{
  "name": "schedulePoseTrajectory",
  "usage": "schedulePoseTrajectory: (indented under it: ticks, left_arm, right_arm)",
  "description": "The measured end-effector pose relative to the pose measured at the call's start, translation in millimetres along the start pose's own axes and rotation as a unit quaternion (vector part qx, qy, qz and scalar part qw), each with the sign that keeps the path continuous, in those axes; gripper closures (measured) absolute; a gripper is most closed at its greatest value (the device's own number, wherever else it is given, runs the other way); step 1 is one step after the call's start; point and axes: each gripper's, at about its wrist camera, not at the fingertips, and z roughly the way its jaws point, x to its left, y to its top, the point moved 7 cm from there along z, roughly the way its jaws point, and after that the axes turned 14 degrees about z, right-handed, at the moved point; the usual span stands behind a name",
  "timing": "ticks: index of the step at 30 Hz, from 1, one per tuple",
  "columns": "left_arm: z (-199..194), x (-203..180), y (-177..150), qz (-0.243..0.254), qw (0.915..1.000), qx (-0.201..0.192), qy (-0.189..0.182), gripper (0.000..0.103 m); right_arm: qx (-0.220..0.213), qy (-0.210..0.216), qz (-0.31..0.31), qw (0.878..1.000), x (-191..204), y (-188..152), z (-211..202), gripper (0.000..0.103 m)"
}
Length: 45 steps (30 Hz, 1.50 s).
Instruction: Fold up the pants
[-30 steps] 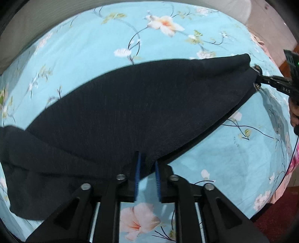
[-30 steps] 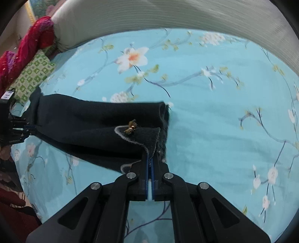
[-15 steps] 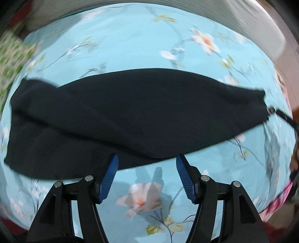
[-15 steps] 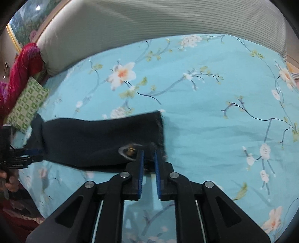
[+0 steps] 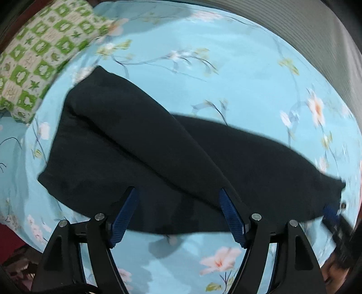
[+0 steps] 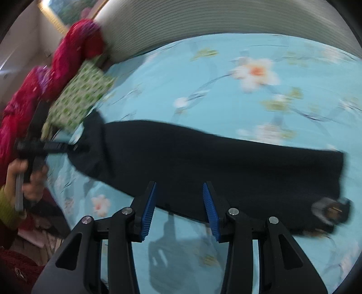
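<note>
Left wrist view: the left gripper (image 5: 178, 212) hangs over the bed, jaws spread wide and just been opening, blue pads clear of cloth with nothing pinched. The black pants (image 5: 144, 158) lie flat on the light-blue floral bedsheet (image 5: 237, 74), folded lengthwise, one leg layer lapping the other along a diagonal crease; the wide end lies toward upper left, the narrow end runs to the right edge. A green-and-white checked pillow (image 5: 38, 56) sits at upper left, just beside the wide end of the pants. A grey ribbed headboard (image 5: 316, 31) curves along the upper right. At far right the right gripper (image 5: 334, 221) shows, blurred, close to the narrow end; contact cannot be told. Right wrist view: the right gripper (image 6: 178, 208) has its jaws parted, just been opening, nothing between the pads; the near edge of the pants (image 6: 215, 165) lies under the fingertips. The pants stretch across the bedsheet (image 6: 226, 90) from left to right, with a small light patch bearing a brass fitting (image 6: 331, 209) on the corner at lower right. At far left a hand (image 6: 25, 178) holds the left gripper (image 6: 74, 147) near the wide end of the pants. Checked pillow (image 6: 79, 99) and a red-and-purple cloth (image 6: 67, 52) lie at upper left, by the headboard (image 6: 226, 20). Motion blur throughout.
</note>
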Motion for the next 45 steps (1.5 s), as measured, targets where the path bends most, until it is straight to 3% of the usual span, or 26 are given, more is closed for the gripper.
schedulePoseTrajectory:
  ticks: [5, 11, 14, 20, 22, 28, 30, 31, 32, 35, 39, 45]
  left_arm:
    - [-4, 34, 38, -0.023, 0.9993, 0.012, 0.028, 0.026]
    - [19, 59, 75, -0.037, 0.995, 0.062, 0.069, 0.025]
    - [35, 68, 83, -0.032, 0.9914, 0.09, 0.089, 0.025]
    - [61, 78, 84, -0.029, 0.9883, 0.12, 0.09, 0.026]
    - [63, 79, 83, -0.025, 0.9893, 0.112, 0.089, 0.031]
    - [54, 81, 62, -0.047, 0.9944, 0.078, 0.053, 0.074]
    - [44, 84, 53, -0.074, 0.9955, 0.056, 0.021, 0.09]
    - [40, 85, 48, -0.083, 0.9955, 0.044, 0.01, 0.091]
    - [32, 87, 42, -0.098, 0.9949, 0.023, -0.007, 0.094]
    - [12, 93, 24, -0.128, 0.991, -0.02, -0.033, 0.097]
    - [-13, 104, -12, -0.177, 0.9786, -0.077, -0.07, 0.097]
    - [-30, 106, -39, -0.21, 0.9635, -0.132, -0.102, 0.097]
  right_arm:
    - [0.048, 0.047, -0.031, 0.997, 57, -1, 38, 0.06]
    - [0.093, 0.078, -0.067, 0.99, 108, 7, 79, 0.06]
    - [0.111, 0.088, -0.072, 0.987, 125, 11, 98, 0.059]
    - [0.149, 0.093, -0.071, 0.982, 142, 14, 133, 0.059]
    - [0.162, 0.093, -0.075, 0.98, 147, 11, 144, 0.059]
    - [0.186, 0.093, -0.121, 0.971, 167, -3, 164, 0.06]
    - [0.184, 0.084, -0.154, 0.967, 174, -9, 168, 0.073]
    - [0.182, 0.078, -0.17, 0.965, 177, -11, 168, 0.091]
    - [0.179, 0.073, -0.181, 0.964, 178, -12, 167, 0.095]
    - [0.158, 0.079, -0.21, 0.962, 187, -10, 155, 0.096]
    - [0.137, 0.084, -0.246, 0.956, 196, -9, 136, 0.096]
    - [0.13, 0.079, -0.28, 0.948, 203, -17, 127, 0.096]
